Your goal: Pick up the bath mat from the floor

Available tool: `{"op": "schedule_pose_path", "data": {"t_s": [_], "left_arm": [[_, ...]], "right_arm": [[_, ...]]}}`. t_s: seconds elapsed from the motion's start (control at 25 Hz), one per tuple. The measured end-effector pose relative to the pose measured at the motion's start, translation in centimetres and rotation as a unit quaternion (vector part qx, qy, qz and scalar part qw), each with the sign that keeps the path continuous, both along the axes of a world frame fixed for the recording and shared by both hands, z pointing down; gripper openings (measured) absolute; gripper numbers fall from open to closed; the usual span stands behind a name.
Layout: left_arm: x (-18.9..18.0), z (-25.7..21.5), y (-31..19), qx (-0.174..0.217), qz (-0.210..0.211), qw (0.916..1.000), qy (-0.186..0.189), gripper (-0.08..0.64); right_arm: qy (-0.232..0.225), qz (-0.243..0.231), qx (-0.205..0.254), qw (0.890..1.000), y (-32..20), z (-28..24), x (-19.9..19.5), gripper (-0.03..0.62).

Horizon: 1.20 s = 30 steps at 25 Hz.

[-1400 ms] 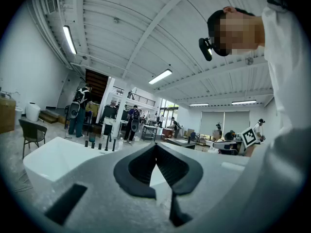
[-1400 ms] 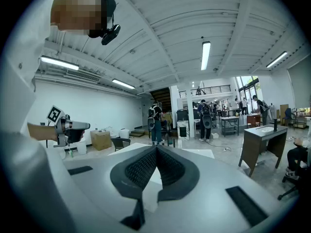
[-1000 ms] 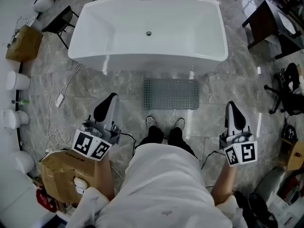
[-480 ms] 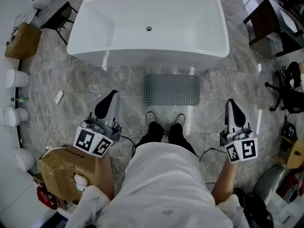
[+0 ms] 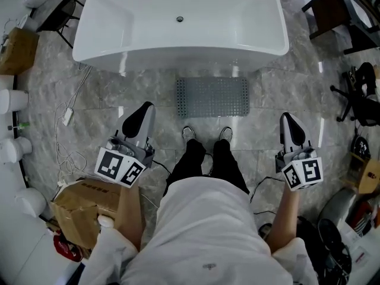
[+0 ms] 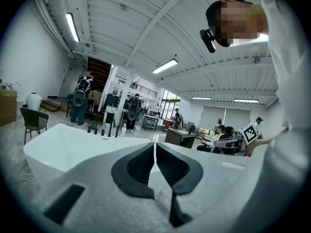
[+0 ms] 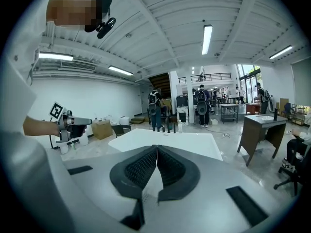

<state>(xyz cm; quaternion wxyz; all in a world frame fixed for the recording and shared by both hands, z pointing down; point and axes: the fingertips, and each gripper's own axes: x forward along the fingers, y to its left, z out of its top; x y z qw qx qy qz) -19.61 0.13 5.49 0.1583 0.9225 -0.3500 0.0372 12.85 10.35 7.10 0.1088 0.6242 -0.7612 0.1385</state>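
A grey perforated bath mat (image 5: 213, 97) lies flat on the tiled floor between the white bathtub (image 5: 178, 25) and my shoes. In the head view my left gripper (image 5: 144, 111) is held at waist height to the left of my legs, well short of the mat. My right gripper (image 5: 287, 122) hangs to the right, also apart from the mat. Both are shut with nothing between the jaws. The left gripper view shows its closed jaws (image 6: 155, 152) over the tub's rim (image 6: 63, 140). The right gripper view shows closed jaws (image 7: 156, 154) too.
A cardboard box (image 5: 83, 209) stands at my lower left, with white cables (image 5: 68, 153) trailing on the floor. A dark chair (image 5: 56, 13) and another box (image 5: 15, 49) sit at the far left. A dark table (image 5: 332, 13) and an office chair (image 5: 359, 100) stand on the right.
The view has shifted forward, so the tub and mat sit slightly higher in frame. Both grippers have risen a little and stay shut.
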Motion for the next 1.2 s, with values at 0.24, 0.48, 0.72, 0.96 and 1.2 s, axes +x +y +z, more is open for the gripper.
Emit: {"op": "schedule_pose_path", "data": {"t_s": [0.24,0.48,0.72,0.96,1.2], "left_arm": [[0.5,5.4,-0.8,-0.038,0.040,0.9984,-0.016,0.014],[1.8,11.0,-0.1,-0.087,0.051,0.9942,-0.037,0.014],[3.8,16.5,-0.8,-0.127,0.014,0.9904,-0.052,0.014],[5.6,22.3,-0.5,-0.162,-0.031,0.9839,-0.069,0.014],[6.8,31.0,0.3,-0.208,-0.059,0.9709,-0.103,0.014]], "right_arm": [[0.000,0.010,-0.036,0.999,-0.2,4.8,-1.3,0.008],[-0.014,0.008,-0.070,0.997,-0.7,9.9,-0.6,0.008],[-0.028,0.007,-0.099,0.995,-2.0,15.8,4.1,0.008],[-0.028,-0.028,-0.146,0.989,-2.8,23.6,8.5,0.009],[-0.021,-0.067,-0.196,0.978,-2.8,33.0,12.3,0.009]]}}
